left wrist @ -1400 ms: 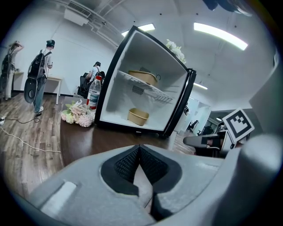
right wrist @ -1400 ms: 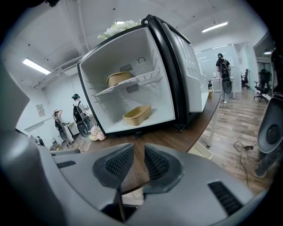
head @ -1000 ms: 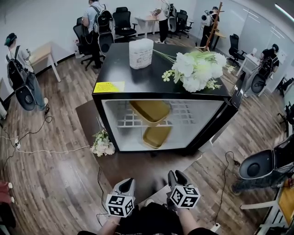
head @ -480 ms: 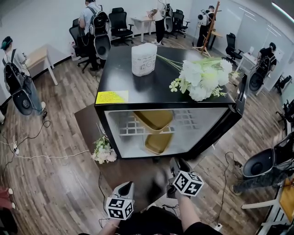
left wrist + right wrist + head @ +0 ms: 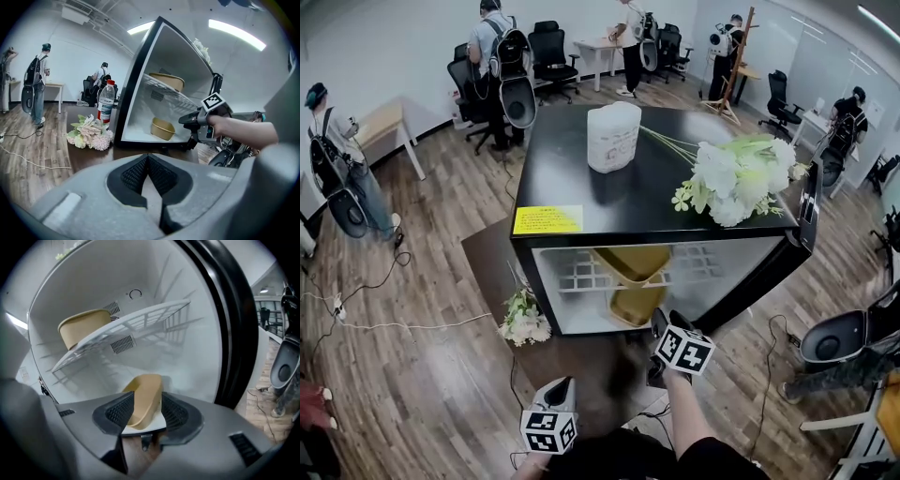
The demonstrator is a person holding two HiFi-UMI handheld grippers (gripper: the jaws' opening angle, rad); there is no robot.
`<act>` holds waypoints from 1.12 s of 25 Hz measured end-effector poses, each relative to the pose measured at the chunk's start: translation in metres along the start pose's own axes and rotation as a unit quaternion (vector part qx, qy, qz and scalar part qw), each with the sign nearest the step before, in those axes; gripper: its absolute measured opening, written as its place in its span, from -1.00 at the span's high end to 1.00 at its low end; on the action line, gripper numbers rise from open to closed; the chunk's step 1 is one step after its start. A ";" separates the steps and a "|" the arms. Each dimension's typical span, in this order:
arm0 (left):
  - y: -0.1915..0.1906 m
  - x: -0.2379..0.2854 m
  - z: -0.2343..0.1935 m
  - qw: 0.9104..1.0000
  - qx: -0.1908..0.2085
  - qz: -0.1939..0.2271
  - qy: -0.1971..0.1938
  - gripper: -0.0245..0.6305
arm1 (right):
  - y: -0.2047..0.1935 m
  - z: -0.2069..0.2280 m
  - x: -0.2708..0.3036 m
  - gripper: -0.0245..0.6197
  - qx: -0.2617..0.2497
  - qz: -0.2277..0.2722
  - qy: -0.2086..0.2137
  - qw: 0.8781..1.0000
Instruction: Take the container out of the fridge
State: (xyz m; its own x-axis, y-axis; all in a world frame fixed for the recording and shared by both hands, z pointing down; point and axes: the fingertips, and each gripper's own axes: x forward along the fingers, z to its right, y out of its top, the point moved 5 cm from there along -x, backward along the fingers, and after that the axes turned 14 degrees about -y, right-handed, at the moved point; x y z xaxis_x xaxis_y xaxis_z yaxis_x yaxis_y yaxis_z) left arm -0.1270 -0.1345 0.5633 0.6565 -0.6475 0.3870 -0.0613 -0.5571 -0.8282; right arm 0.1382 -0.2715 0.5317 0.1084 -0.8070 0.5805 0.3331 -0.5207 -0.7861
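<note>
At the fridge (image 5: pixel 581 178) mouth the right gripper (image 5: pixel 664 323), jaws just opening wider, frames the lower container (image 5: pixel 146 392) without pressing it; the left gripper (image 5: pixel 148 161) sits closed, empty.

yellow label (image 5: pixel 547 219) print too small to read; wire shelf (image 5: pixel 140 319) partly hides upper container (image 5: pixel 84 327).

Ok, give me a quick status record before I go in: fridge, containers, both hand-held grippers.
fridge: open, inside facing the person
upper container: on the wire shelf
lower container: on the fridge floor, untouched
right hand-held gripper: at the opening, jaws apart and just been opening, nothing between them; lower container lined up ahead
left hand-held gripper: back from the fridge, jaws shut, empty
task: no container out yet
</note>
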 end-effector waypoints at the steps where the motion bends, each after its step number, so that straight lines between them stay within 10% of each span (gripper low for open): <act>1: -0.001 -0.001 -0.004 1.000 -0.002 -0.002 0.005 0.90 | -0.001 -0.002 0.006 0.34 0.000 -0.005 -0.002 1.000; 28: -0.013 -0.024 -0.040 0.998 -0.029 -0.002 0.052 0.90 | -0.027 -0.014 0.077 0.61 -0.004 -0.109 -0.066 0.992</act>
State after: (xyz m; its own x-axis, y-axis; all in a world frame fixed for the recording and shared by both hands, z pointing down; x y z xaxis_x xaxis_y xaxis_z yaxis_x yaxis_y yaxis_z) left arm -0.1720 -0.1333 0.5809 0.5746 -0.6949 0.4324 -0.1047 -0.5864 -0.8032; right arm 0.1240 -0.3234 0.5944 0.1572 -0.6316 0.7592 0.3547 -0.6814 -0.6403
